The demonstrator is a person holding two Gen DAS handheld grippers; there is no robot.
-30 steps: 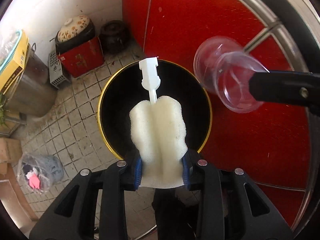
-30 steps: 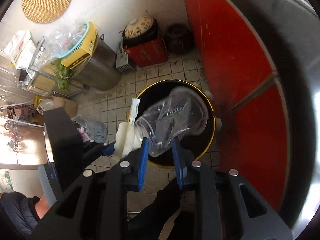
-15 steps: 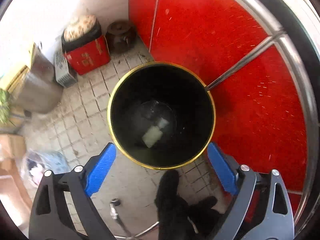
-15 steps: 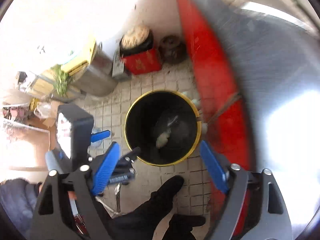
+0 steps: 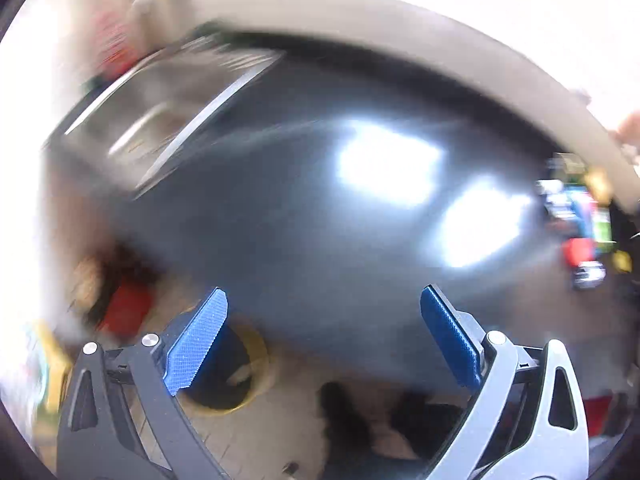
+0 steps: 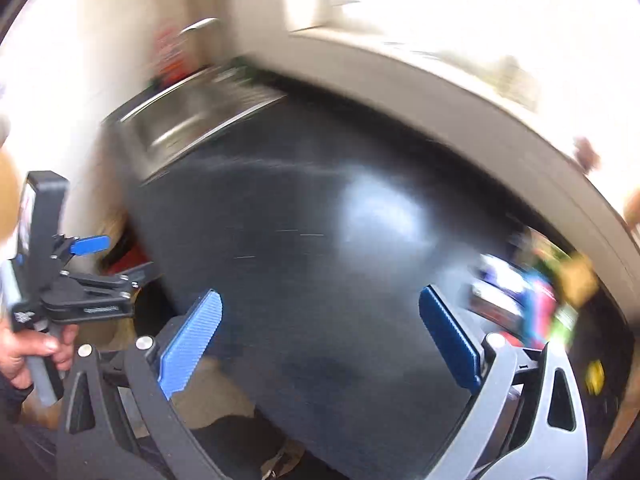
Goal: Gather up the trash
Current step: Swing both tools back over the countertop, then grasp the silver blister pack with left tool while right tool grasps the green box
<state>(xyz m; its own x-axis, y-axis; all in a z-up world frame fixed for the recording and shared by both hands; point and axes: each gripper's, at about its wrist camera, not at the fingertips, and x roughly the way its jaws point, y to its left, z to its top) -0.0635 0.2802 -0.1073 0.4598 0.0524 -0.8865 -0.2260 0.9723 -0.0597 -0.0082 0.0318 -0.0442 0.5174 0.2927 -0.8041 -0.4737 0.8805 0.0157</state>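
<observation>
Bin (image 5: 224, 376) with yellow rim stood on the floor at lower left, behind the left gripper (image 5: 320, 340).
Its dark inside held a pale scrap, too blurred to name. Both the left gripper and the right gripper (image 6: 320, 338) had jaws spread wide, just opened, nothing between them. Over the dark surface (image 6: 304, 248), colourful packets (image 6: 528, 300) at far right were smeared beyond reading.

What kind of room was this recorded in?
Most likely a home kitchen, though the frames are blurred: a steel sink set in a dark countertop, with a tap above it.
</observation>
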